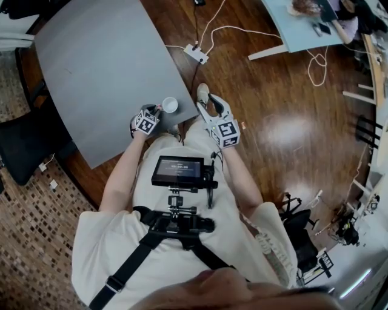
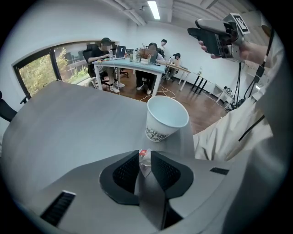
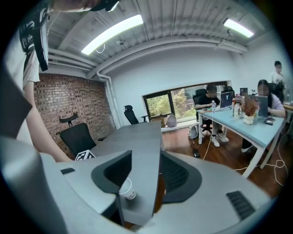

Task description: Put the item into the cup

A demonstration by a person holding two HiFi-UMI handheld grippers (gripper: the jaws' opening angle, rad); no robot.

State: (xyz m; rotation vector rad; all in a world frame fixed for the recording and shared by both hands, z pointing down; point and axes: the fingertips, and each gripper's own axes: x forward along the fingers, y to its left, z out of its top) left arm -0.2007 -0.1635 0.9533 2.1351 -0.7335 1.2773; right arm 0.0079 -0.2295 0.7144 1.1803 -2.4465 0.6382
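Your left tool (image 2: pixel 145 154) pinches the packet (image 2: pixel 143 160), cup (image 2: pixel 165 119) just ahead. Release short and it misses; your right tool (image 3: pixel 145 155) hangs spread.

Even, cool indoor light fills all three views. In the head view a ceiling lamp's glare blooms on the wooden floor (image 1: pixel 285 130) at three o'clock. The grey table (image 1: pixel 97 66) looks flat and matte, and the paper cup (image 1: pixel 170 105) casts barely a shadow. The bottom edge, nearest the lens, is out of focus. Both gripper views are fisheye circles with dark corners and lines bowing toward the rim. In the left gripper view a ceiling strip light (image 2: pixel 153 9) burns white at twelve o'clock, and a window (image 2: pixel 39 71) at nine o'clock gives daylight. In the right gripper view two strip lights (image 3: pixel 112 33) blow out at eleven and one o'clock, while the brick wall (image 3: pixel 64 105) at nine o'clock is dim.
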